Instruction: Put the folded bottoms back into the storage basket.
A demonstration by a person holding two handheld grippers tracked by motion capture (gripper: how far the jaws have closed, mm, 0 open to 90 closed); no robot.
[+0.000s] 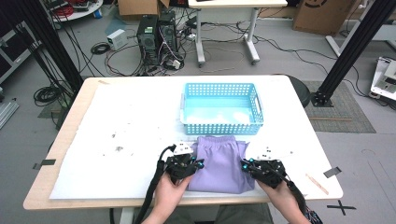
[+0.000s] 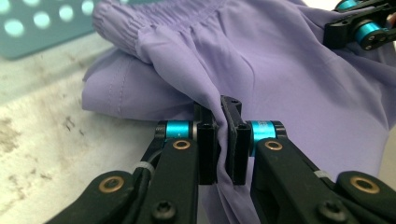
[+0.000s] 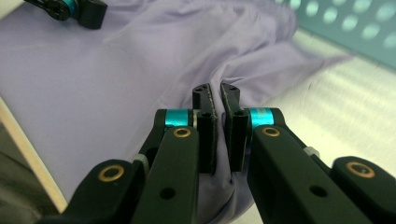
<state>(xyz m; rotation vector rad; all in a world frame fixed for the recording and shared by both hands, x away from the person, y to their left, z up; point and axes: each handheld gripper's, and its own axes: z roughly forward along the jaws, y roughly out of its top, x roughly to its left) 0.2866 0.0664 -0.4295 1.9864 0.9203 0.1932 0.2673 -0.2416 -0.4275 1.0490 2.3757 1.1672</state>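
Purple fabric, pinched between black jaws, sits closest in both gripper views: it belongs to a folded purple garment [image 1: 219,163] with an elastic waistband, lying on the white-covered surface [image 1: 126,140] at its near edge. Its waistband end points toward a light blue perforated basket [image 1: 222,108], which stands just beyond it on the surface, the two almost touching. A person's forearms come in from the bottom of the high view, one hand at each side of the garment. At its left edge, the left hand-held gripper [image 1: 183,164] is clamped on a raised fold of the cloth; in the left gripper view the fold runs up between the two pads [image 2: 219,135] and the jaws are pressed together on it. At the garment's right edge, the right hand-held gripper [image 1: 262,169] is likewise closed on a pinch of cloth, seen in the right gripper view with fabric caught between the jaws [image 3: 218,135] and bunching into soft ridges just beyond the tips. Small dark specks [image 1: 119,148] mark the white covering to the left of the garment, well apart from it.
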